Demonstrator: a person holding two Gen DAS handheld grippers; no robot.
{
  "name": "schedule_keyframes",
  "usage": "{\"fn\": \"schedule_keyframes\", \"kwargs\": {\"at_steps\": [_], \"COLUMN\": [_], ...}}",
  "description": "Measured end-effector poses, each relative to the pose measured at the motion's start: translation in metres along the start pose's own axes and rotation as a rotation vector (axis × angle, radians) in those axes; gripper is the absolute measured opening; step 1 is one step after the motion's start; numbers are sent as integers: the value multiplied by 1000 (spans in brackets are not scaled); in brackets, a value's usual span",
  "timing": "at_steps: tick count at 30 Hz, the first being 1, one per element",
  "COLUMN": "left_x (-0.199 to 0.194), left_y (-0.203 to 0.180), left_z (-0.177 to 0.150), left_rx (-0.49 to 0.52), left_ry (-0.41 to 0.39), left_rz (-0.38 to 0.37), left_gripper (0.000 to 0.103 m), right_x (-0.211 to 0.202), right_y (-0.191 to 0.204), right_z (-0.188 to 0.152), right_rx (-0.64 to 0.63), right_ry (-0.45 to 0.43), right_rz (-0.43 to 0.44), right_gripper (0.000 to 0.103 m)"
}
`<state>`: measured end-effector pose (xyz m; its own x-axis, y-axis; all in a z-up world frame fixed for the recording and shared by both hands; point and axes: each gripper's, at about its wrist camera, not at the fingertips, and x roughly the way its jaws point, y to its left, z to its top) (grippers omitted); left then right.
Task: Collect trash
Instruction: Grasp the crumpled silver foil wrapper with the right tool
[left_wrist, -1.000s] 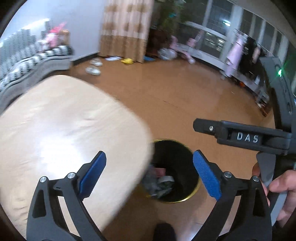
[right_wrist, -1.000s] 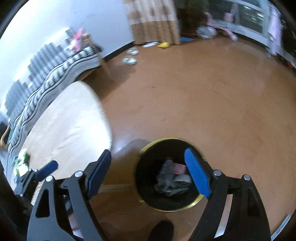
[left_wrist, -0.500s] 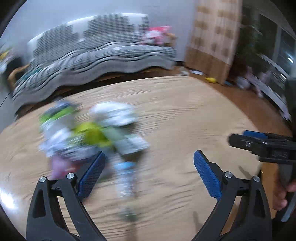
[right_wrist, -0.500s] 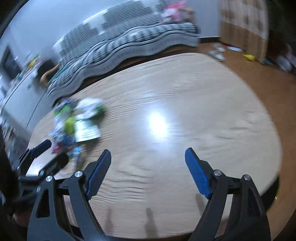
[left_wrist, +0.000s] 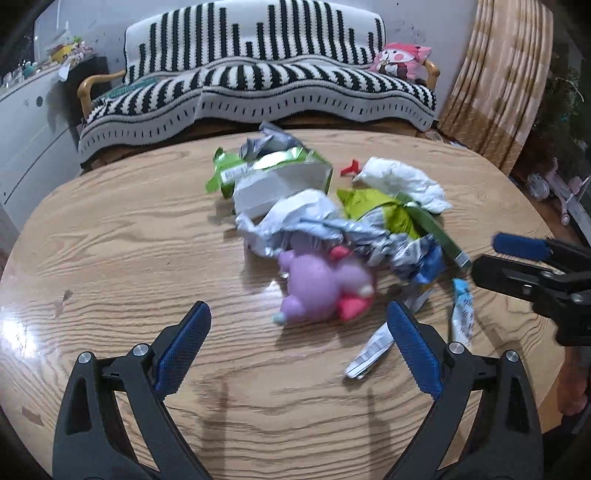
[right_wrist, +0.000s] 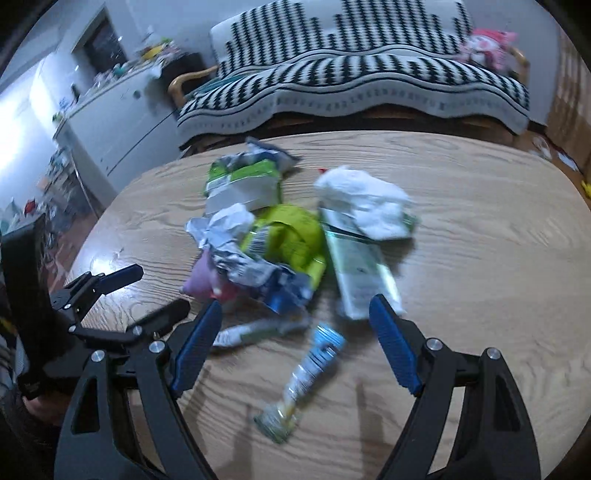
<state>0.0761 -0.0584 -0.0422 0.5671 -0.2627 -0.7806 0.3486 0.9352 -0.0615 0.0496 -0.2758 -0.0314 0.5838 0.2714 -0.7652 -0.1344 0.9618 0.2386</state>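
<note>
Now both grippers hung spread, empty | near blue wrapper looked light, crinkly | best pinched mid-length

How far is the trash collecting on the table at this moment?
Done: nothing these views can confirm. In hand: nothing; the left tongs and right tongs are both open and empty above the wooden table. Left: the whole pile, including the purple wrapper, white tissue, green box and blue-tipped sachet.
</note>
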Motion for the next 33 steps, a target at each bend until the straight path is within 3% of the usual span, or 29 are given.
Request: {"fn": "schedule_keyframes", "kwargs": {"at_steps": [11, 13, 15, 17, 19, 25, 33], "left_x": [13, 16, 18, 20, 22, 32, 45], "left_y": [7, 9, 8, 7, 6, -3, -16], "left_z": [-6, -6, -5, -3, -1, 6, 20], "left_rx": [30, 31, 33, 35, 35, 47, 23], "left_ry": [34, 38, 43, 43, 42, 40, 10], "left_rz": [2, 0, 0, 0, -3, -1, -1], "left_gripper": [93, 93, 93, 93, 93, 93, 96], "right_x": [50, 55, 59, 62, 58, 28, 5], "right_y": [29, 29, 28, 27, 26, 19, 1], "right_z": [12, 12, 12, 11, 11, 15, 9], "right_rx": [-105, -112, -121, -116, -109, -74, -34], "right_ry": [38, 46, 58, 70, 62, -8, -22], "right_rz": [-18, -24, -32, -22, -17, -1, 1], "right_gripper": [78, 70, 58, 40, 31, 28, 28]}}
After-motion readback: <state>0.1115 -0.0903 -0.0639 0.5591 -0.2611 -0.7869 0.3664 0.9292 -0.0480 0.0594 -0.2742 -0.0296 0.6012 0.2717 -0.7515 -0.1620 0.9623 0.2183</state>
